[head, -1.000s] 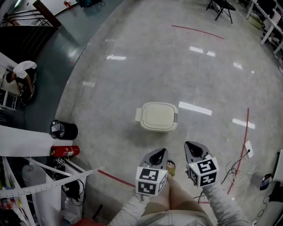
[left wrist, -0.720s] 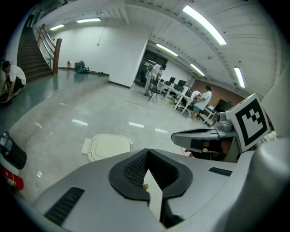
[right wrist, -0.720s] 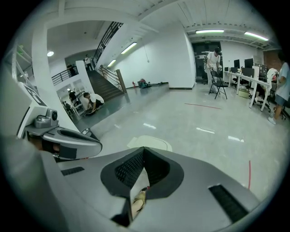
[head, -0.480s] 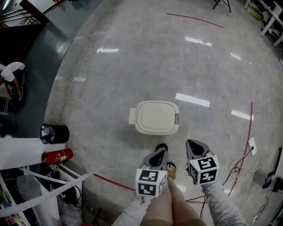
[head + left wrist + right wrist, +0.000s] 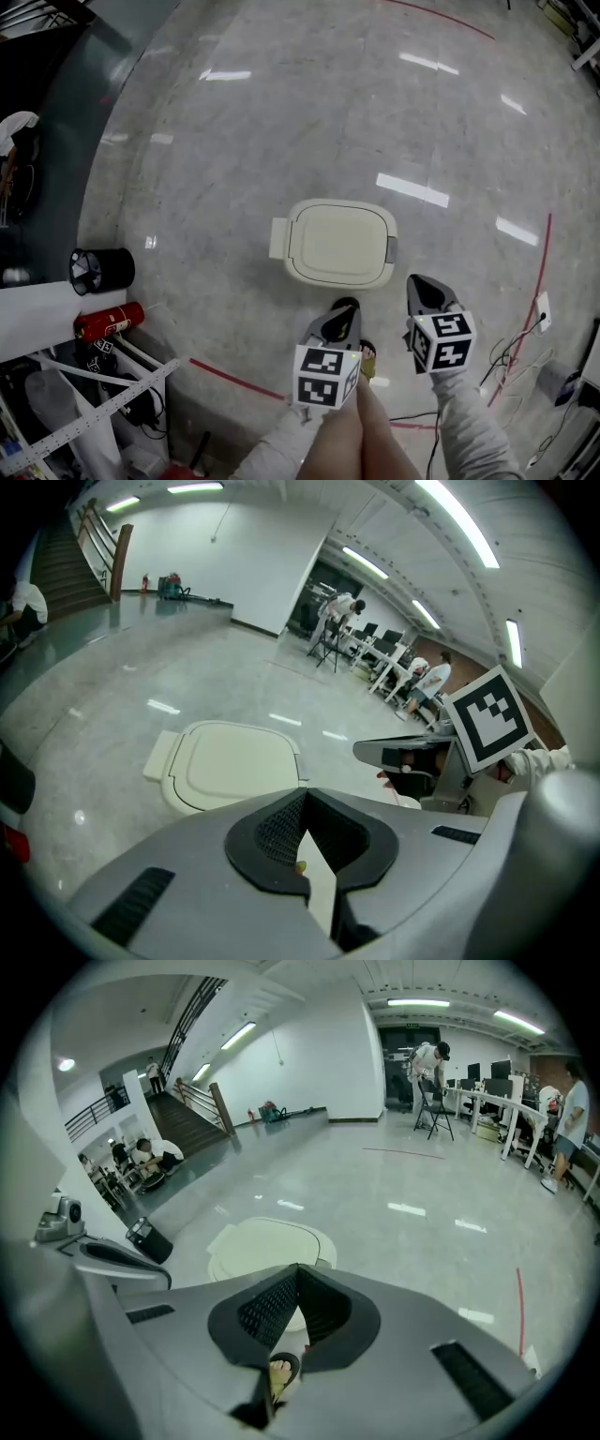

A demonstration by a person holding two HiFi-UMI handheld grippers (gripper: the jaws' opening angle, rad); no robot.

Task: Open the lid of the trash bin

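A cream trash bin (image 5: 337,242) stands on the polished floor with its lid down flat, a small flap on its left side and a grey latch (image 5: 391,249) on its right. My left gripper (image 5: 342,314) is held just short of the bin's near edge, jaws shut and empty. My right gripper (image 5: 424,286) hovers by the bin's near right corner, also shut on nothing. The left gripper view has the bin (image 5: 230,766) lying beyond the closed tips of the left gripper (image 5: 306,794). In the right gripper view the bin (image 5: 267,1241) sits just past the right gripper (image 5: 298,1267).
A black waste basket (image 5: 101,270) and a red fire extinguisher (image 5: 108,321) lie at the left beside a white rack (image 5: 84,412). A red tape line (image 5: 234,378) crosses the floor near my sandalled foot (image 5: 366,354). Cables (image 5: 511,352) trail at the right.
The person has stepped forward: the bin now lies closer and lower in the head view, and both grippers have come up near its front edge. Lid still down.
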